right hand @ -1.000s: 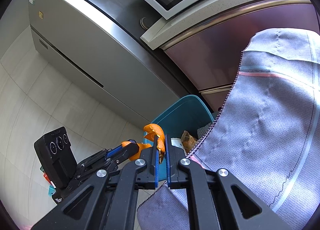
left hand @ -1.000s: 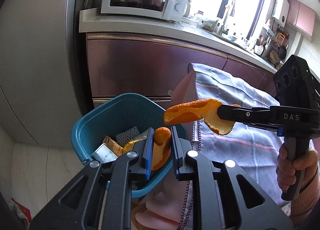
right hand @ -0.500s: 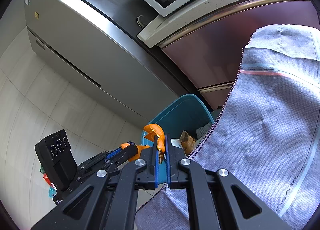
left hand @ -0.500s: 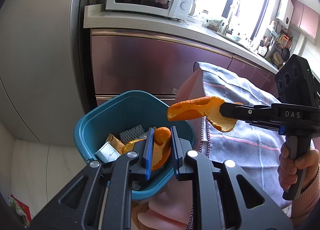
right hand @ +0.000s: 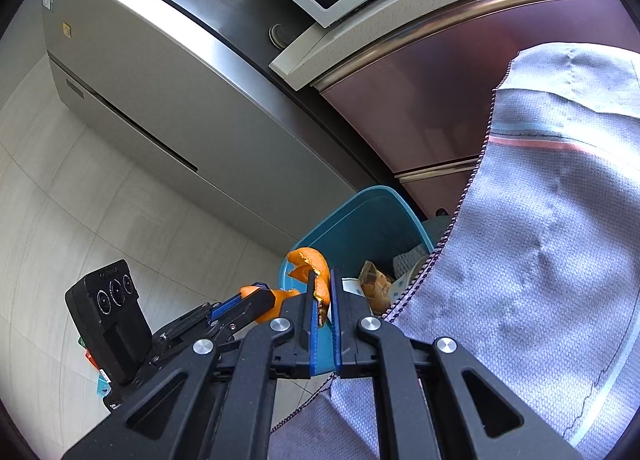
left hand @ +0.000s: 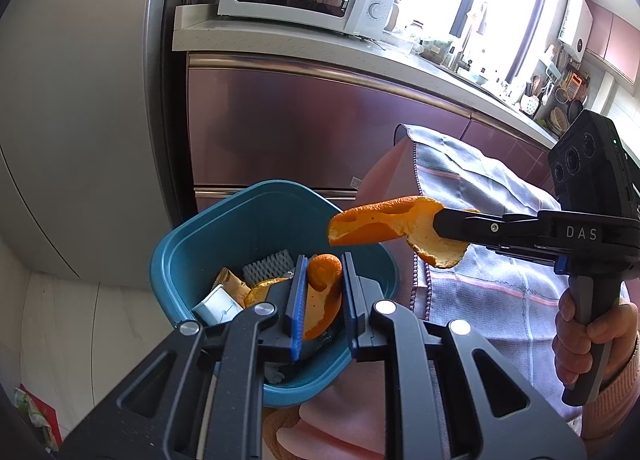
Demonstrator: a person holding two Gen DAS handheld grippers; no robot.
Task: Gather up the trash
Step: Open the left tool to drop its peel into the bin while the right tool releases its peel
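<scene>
clearly both tools are carrying peel to the teal bin (left hand: 188,244). the left gripper (left hand: 320,300) is pinched on a curled orange peel (left hand: 322,296) held over the bin's open mouth, so letting go should land it inside. the right gripper (left hand: 440,225) clamps a larger peel strip (left hand: 380,221) above the bin's right rim, beside the grey cloth (left hand: 488,195).
</scene>
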